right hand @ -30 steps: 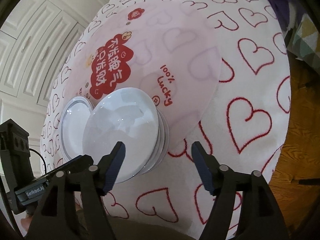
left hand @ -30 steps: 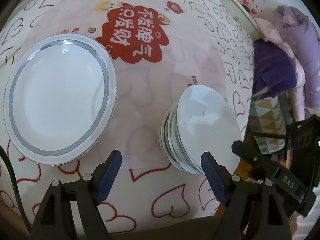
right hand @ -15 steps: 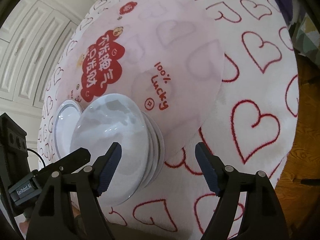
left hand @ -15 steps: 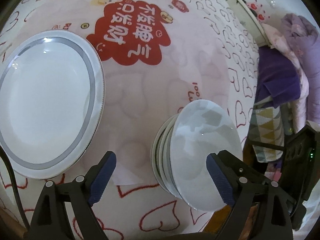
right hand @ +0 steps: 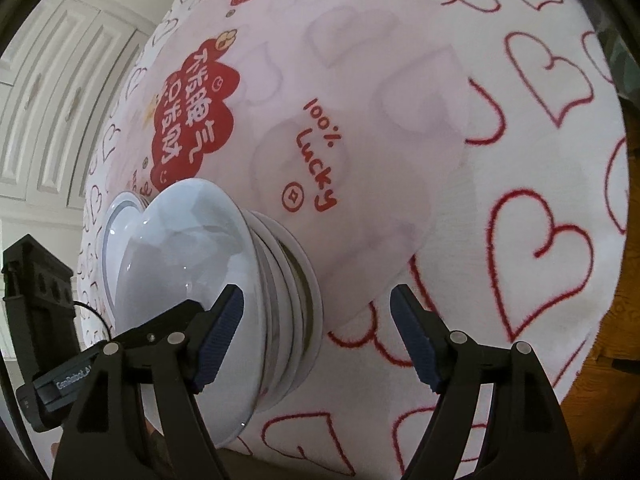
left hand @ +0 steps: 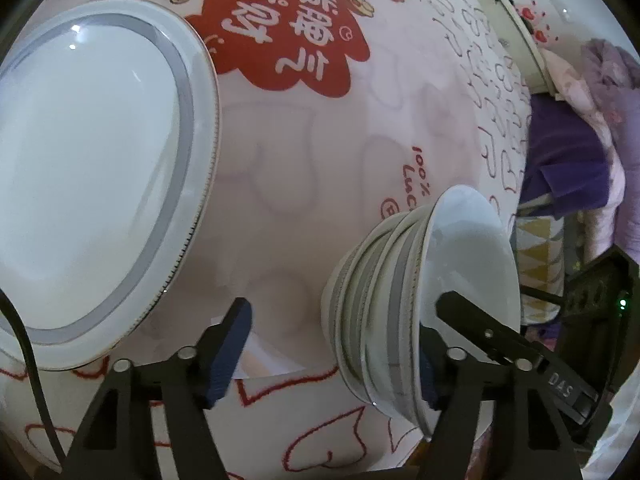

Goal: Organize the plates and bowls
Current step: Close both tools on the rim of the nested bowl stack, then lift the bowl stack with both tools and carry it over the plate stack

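Left wrist view: the left gripper (left hand: pixel 328 354) straddles one side wall of the stack of bowls (left hand: pixel 384 304) in the lower right of the frame, and its jaws have just been closing. One finger sits outside the stack, clear of it; the other is hidden behind the top bowl's rim, so contact cannot be confirmed. The large plate (left hand: pixel 92 176) fills the left of the frame, well apart from the stack.

Right wrist view: the right gripper (right hand: pixel 316 338) straddles the opposite wall of the stack (right hand: pixel 208 280) at lower left, fingers wide. The left finger lies inside the top bowl; the right finger stands clear over the tablecloth (right hand: pixel 532 184).

Risks, as judged:
- The bowls look glossy and nested. A pinch on the top rim alone may lift one bowl and leave the rest.
- Uneven closing by the two grippers could tilt the stack or slide it on the thin pink mat (right hand: pixel 360 92).
- The stack stands near the table edge at the bottom of both frames; a push toward that edge could tip it off.

Surroundings: purple bedding (left hand: pixel 568 148) lies at right in the left wrist view, and white cabinet doors (right hand: pixel 52 92) at upper left in the right wrist view. Nothing stands between stack and plate.
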A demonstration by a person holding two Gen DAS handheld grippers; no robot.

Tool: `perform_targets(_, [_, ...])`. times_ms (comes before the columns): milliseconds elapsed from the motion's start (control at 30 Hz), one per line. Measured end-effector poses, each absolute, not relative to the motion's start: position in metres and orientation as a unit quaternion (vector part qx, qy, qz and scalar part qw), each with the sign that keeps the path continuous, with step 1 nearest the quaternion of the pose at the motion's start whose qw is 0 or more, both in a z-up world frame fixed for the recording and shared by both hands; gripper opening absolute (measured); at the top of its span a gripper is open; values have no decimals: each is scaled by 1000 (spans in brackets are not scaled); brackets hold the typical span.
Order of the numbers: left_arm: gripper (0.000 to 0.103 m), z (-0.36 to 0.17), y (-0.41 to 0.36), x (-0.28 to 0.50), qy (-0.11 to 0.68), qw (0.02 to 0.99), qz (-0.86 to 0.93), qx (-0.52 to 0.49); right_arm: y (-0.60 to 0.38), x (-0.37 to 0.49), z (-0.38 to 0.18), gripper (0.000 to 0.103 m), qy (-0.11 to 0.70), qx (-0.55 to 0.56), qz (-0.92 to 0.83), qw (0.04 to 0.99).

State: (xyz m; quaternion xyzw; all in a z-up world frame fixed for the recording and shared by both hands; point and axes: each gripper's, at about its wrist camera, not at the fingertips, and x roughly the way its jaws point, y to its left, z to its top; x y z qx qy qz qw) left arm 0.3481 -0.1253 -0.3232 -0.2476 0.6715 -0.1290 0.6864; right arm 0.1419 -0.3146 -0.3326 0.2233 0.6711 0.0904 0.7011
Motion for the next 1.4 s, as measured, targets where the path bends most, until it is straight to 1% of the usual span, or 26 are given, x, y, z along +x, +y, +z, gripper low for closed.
perform_targets(33, [55, -324, -126, 349, 671, 687, -132, -247, -313, 143, -335, 71, 673, 225, 95, 698])
perform_targets(67, [52, -324, -127, 350, 669, 688, -137, -248, -312, 143, -337, 65, 674, 229, 101, 695])
perform_targets(100, [46, -325, -128, 350, 667, 687, -141, -250, -310, 144, -339, 63, 673, 239, 110, 691])
perform_targets(133, [39, -325, -129, 351, 665, 687, -147, -255, -309, 144, -339, 55, 670, 250, 121, 688])
perform_targets(167, [35, -324, -131, 352, 663, 686, -153, -257, -307, 144, -338, 45, 668, 255, 129, 687])
perform_targets(200, [28, -324, -133, 353, 661, 687, -157, -258, -305, 144, -337, 45, 668, 250, 131, 689])
perform_targets(300, [27, -323, -136, 353, 660, 694, -150, -244, -300, 143, -332, 43, 667, 228, 136, 696])
perform_targets(400, [27, -323, -137, 353, 658, 697, -151, -243, -301, 143, -330, 40, 665, 225, 137, 699])
perform_targets(633, [26, -312, -142, 348, 653, 709, -150, -220, -298, 141, -322, 38, 660, 209, 130, 710])
perform_targets(800, [24, -303, -137, 346, 647, 716, -153, -212, -298, 139, -319, 35, 654, 213, 131, 714])
perform_targets(1100, [23, -285, -129, 346, 633, 730, -156, -207, -293, 140, -305, 34, 640, 212, 136, 726])
perform_targets(1400, [23, -248, -101, 349, 610, 746, -157, -216, -275, 148, -270, 34, 624, 200, 149, 741])
